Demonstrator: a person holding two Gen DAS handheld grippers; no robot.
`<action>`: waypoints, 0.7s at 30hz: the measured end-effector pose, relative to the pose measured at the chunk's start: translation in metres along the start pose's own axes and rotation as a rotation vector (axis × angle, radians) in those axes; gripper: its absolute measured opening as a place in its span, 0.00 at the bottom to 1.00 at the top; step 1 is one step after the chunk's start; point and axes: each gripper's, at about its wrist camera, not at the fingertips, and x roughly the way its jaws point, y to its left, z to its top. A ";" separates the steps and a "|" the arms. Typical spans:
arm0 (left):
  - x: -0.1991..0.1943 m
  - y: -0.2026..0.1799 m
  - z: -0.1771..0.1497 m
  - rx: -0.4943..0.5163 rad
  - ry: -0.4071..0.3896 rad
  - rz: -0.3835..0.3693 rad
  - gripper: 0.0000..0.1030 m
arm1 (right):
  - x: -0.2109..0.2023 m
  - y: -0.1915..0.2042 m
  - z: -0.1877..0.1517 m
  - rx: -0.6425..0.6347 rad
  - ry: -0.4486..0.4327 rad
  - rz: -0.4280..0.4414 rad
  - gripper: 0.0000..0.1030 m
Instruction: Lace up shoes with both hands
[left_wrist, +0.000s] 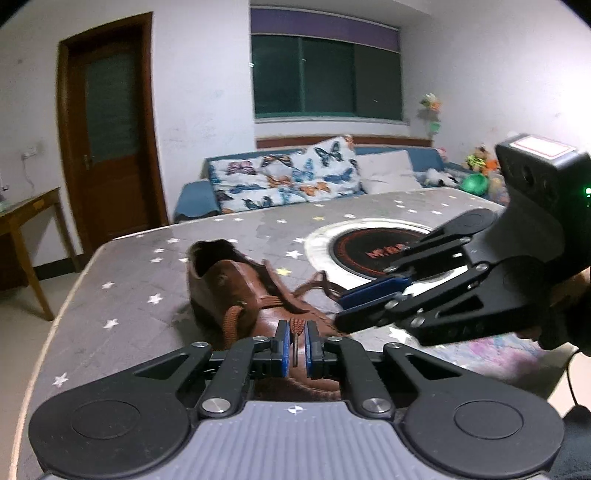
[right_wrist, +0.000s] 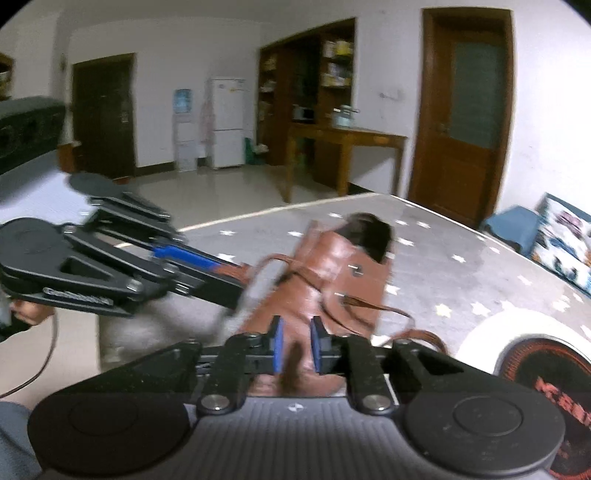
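Observation:
A brown leather shoe (left_wrist: 236, 291) lies on the grey star-patterned table (left_wrist: 129, 280), its opening toward the far side. My left gripper (left_wrist: 297, 326) sits over the toe end, its blue pads shut on the braided brown shoelace (left_wrist: 297, 332), whose tip hangs down between them. My right gripper (left_wrist: 339, 308) comes in from the right, close to the shoe's eyelets. In the right wrist view the shoe (right_wrist: 340, 273) is blurred. The right gripper (right_wrist: 295, 325) has its pads slightly apart, with a dark lace strand between them and gaps on both sides. The left gripper (right_wrist: 238, 282) reaches in from the left.
A round black induction hob (left_wrist: 369, 251) is set into the table right of the shoe. A loose lace (right_wrist: 369, 306) trails toward it. Beyond the table are a sofa with butterfly cushions (left_wrist: 295, 173), a wooden side table (left_wrist: 26, 218) and a door (right_wrist: 461, 122).

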 end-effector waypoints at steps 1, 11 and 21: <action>-0.002 0.002 0.000 -0.009 -0.008 0.013 0.08 | 0.000 -0.004 -0.001 0.010 0.004 -0.013 0.17; -0.018 0.018 0.003 -0.054 -0.066 0.123 0.08 | 0.019 -0.042 -0.020 0.047 0.125 -0.146 0.20; -0.021 0.024 -0.006 -0.082 -0.031 0.101 0.09 | 0.027 -0.051 -0.028 0.093 0.154 -0.136 0.23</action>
